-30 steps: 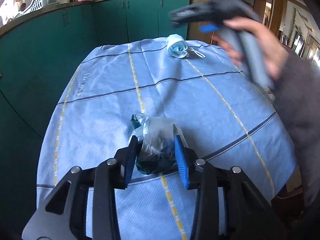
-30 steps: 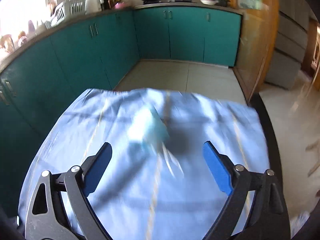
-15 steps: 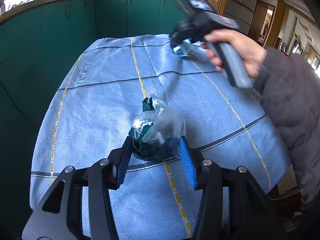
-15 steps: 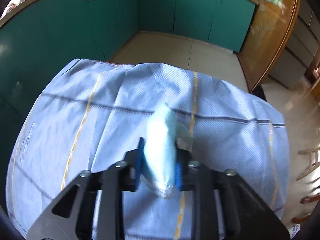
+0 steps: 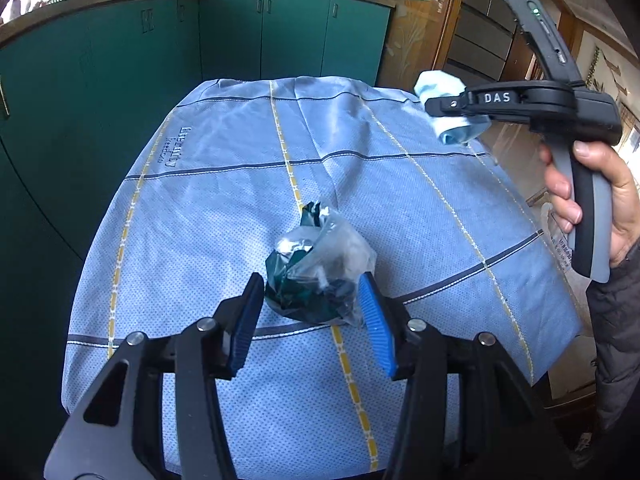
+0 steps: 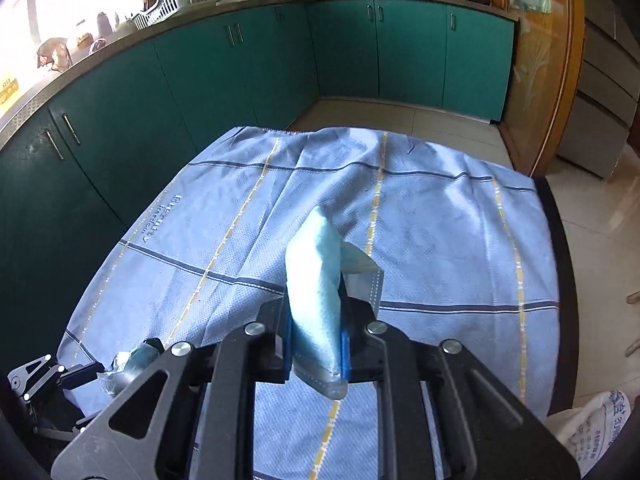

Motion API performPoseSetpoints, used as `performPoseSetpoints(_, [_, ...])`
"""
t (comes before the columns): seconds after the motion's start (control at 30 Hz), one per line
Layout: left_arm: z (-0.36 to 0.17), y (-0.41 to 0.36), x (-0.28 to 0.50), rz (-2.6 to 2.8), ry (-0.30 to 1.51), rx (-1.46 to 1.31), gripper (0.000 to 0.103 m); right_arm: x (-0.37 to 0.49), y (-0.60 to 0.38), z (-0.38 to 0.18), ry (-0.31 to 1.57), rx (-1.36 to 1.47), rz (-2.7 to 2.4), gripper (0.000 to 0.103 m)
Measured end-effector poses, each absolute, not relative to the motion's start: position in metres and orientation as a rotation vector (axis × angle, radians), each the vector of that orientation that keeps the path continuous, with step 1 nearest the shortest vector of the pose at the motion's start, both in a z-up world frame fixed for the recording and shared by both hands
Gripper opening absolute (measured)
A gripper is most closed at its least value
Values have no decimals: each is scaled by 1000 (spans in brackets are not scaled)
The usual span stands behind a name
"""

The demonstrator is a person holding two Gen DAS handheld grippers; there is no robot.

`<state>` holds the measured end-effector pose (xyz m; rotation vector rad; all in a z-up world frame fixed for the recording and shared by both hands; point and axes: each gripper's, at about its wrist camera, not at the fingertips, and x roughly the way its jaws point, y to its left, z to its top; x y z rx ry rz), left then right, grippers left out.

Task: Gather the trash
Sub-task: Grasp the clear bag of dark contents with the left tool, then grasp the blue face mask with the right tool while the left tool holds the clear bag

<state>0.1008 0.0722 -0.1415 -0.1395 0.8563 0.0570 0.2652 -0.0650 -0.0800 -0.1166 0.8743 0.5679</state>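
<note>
Lifted off the blue-clothed bench (image 5: 224, 184), the face mask (image 6: 316, 300) sits clamped in the right tongs (image 6: 316, 340), while the left tongs (image 5: 312, 312), just opening, loosely flank the crumpled bag (image 5: 316, 276) before teal cabinets (image 6: 412, 52).

The crumpled clear plastic bag (image 5: 320, 276) shows dark green contents I cannot identify. The white printed sack (image 6: 592, 424) is cut off by the right wrist view's corner, its lettering too small to read.
</note>
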Motion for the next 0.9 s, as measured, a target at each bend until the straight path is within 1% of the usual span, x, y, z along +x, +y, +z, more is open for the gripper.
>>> performPoseSetpoints(0.2, [-140,70,97,61,859,-136,52,271,-61,-78,876,-120,554,18])
performPoseSetpoints(0.23, [-141,71,98,63,862,-136,54,270,-59,-80,878,-121,563,18])
performPoseSetpoints(0.27, [-142,71,99,64,866,-136,63,264,-58,-82,875,-122,575,18])
performPoseSetpoints(0.3, [-142,71,100,63,866,-139,69,259,-58,-84,870,-120,577,18])
performPoseSetpoints(0.47, [-148,68,108,45,883,-119,71,210,-86,-99,870,-69,531,18])
performPoseSetpoints(0.57, [-152,65,114,30,898,-118,73,182,-106,-111,898,-33,521,18])
performPoseSetpoints(0.7, [-153,57,116,15,894,-106,73,155,-123,-127,945,-45,533,20])
performPoseSetpoints(0.73, [-153,56,116,12,891,-107,73,151,-124,-128,947,-41,540,25])
performPoseSetpoints(0.77, [-152,54,116,10,889,-108,73,149,-125,-128,946,-39,545,37])
performPoseSetpoints(0.8, [-152,53,115,9,888,-105,73,146,-125,-127,940,-36,539,45])
performPoseSetpoints(0.83, [-151,51,115,10,887,-99,73,144,-125,-126,929,-33,524,61])
performPoseSetpoints(0.87, [-151,50,114,11,886,-93,73,143,-125,-124,913,-32,499,70])
performPoseSetpoints(0.9, [-151,50,115,11,887,-90,73,143,-126,-122,902,-30,480,72])
